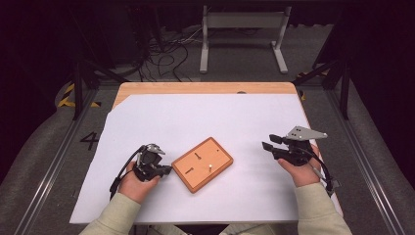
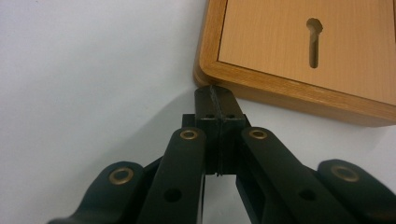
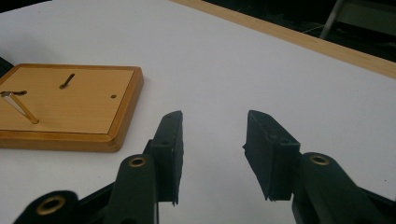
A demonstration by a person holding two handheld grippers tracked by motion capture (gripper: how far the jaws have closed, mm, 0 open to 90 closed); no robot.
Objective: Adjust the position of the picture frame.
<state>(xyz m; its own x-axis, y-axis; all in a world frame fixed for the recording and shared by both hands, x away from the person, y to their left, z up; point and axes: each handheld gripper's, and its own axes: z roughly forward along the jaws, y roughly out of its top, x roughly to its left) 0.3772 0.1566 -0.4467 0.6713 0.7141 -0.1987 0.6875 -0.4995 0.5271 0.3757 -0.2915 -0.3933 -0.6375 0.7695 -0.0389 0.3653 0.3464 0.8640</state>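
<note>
A flat wooden board [image 1: 202,164] with keyhole slots lies turned at an angle on the white sheet. A small metal pin [image 1: 209,166] stands on it, and the pin [image 3: 21,105] leans in the right gripper view. My left gripper [image 1: 168,170] is shut with nothing between its jaws. Its tips [image 2: 216,93] rest at the board's [image 2: 299,84] near left corner, beside a keyhole slot [image 2: 314,42]. My right gripper [image 1: 268,142] hovers open and holds nothing to the right of the board. In its own view the right gripper [image 3: 215,123] points past the board [image 3: 70,109].
The white sheet [image 1: 195,117] covers most of the wooden table [image 1: 205,88], whose edge shows at the back. A grey metal stand [image 1: 242,34] and loose cables lie on the floor beyond. Open sheet surrounds the board.
</note>
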